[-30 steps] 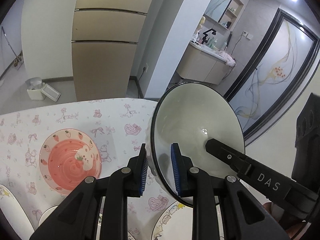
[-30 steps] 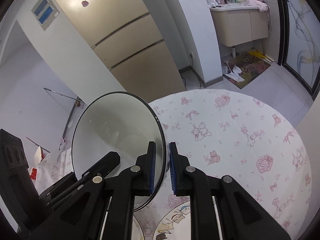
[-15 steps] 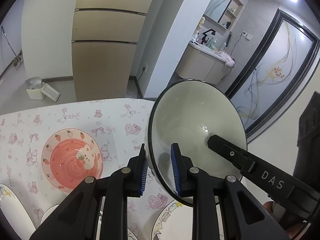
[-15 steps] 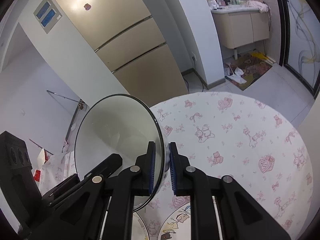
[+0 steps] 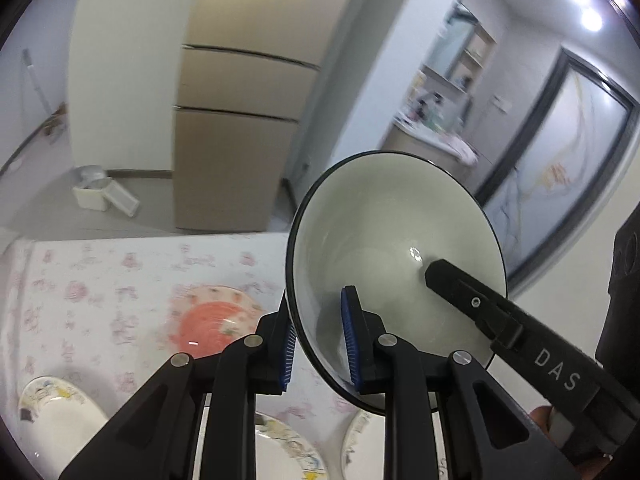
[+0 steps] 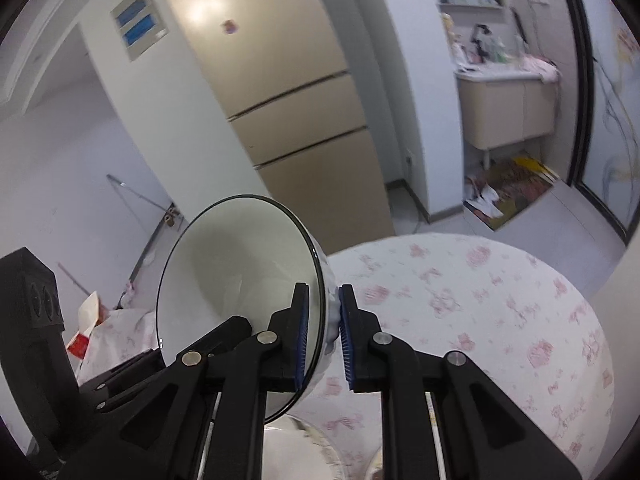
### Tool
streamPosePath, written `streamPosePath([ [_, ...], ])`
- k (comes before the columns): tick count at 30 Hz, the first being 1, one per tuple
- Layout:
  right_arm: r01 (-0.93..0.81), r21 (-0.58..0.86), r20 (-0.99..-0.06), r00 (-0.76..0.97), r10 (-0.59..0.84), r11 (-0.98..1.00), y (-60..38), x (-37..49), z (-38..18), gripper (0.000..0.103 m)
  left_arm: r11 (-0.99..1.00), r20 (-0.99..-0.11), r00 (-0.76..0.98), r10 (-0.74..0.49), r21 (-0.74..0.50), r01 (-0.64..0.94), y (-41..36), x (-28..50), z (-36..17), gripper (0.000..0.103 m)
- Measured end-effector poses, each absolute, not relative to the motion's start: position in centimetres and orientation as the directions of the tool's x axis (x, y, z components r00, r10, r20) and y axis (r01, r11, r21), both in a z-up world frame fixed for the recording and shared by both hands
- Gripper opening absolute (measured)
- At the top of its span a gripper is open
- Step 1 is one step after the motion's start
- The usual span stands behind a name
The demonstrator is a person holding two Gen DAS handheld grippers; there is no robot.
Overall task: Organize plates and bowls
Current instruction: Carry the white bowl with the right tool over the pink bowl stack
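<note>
Bowl (image 5: 394, 248) rim between both claws, plates (image 5: 288, 446) below cut off, blurred.

A pale, dark-rimmed bowl (image 5: 396, 256) is held tilted on edge above a pink strawberry plate (image 5: 212, 316) and cartoon-printed plates (image 5: 52, 412).

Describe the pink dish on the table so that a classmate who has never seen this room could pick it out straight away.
Start at the round table with its pale cloth printed in pink figures, seen from the left wrist. Near its middle, just left of the left gripper, lies the pink dish. Unlike the white cartoon-rimmed plates at the near edge, it has a coral-red centre.
</note>
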State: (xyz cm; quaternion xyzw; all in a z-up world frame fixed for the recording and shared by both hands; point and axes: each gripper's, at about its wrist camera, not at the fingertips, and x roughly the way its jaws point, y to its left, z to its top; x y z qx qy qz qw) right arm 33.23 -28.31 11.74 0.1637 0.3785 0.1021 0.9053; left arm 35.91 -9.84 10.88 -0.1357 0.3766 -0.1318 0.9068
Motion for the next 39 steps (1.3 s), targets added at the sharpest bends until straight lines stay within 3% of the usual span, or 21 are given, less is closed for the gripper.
streamPosePath([
  [5, -0.093, 0.489, -0.628, 0.653, 0.424, 0.867, -25.6, 34.6, 10.3, 0.015, 0.956, -0.648, 0.72, -0.249, -0.281, 0.077, -6.5, 36.1, 10.8, 0.023],
  [11, -0.095, 0.513, -0.675, 0.569, 0.469, 0.853, -22.4, 37.1, 5.1, 0.017, 0.959, -0.727, 0.649, -0.224, -0.284, 0.012, -3.1, 38.9, 5.1, 0.023],
  [24, -0.039, 0.373, -0.797, 0.499, 0.341, 0.927, -20.5, 38.9, 0.7, 0.018, 0.949, -0.81, 0.514, -0.284, -0.313, 0.031, -3.3, 42.2, -0.5, 0.023],
  [36, -0.028, 0.419, -0.818, 0.423, 0.39, 0.908, -19.7, 39.9, -2.2, 0.018, 0.936, -0.837, 0.435, -0.332, -0.35, 0.041, -1.6, 43.8, -4.0, 0.023],
  [39, -0.032, 0.394, -0.827, 0.424, 0.369, 0.919, -19.4, 39.9, -2.3, 0.018, 0.948, -0.843, 0.444, -0.303, -0.312, 0.054, -2.2, 43.7, -3.7, 0.023],
])
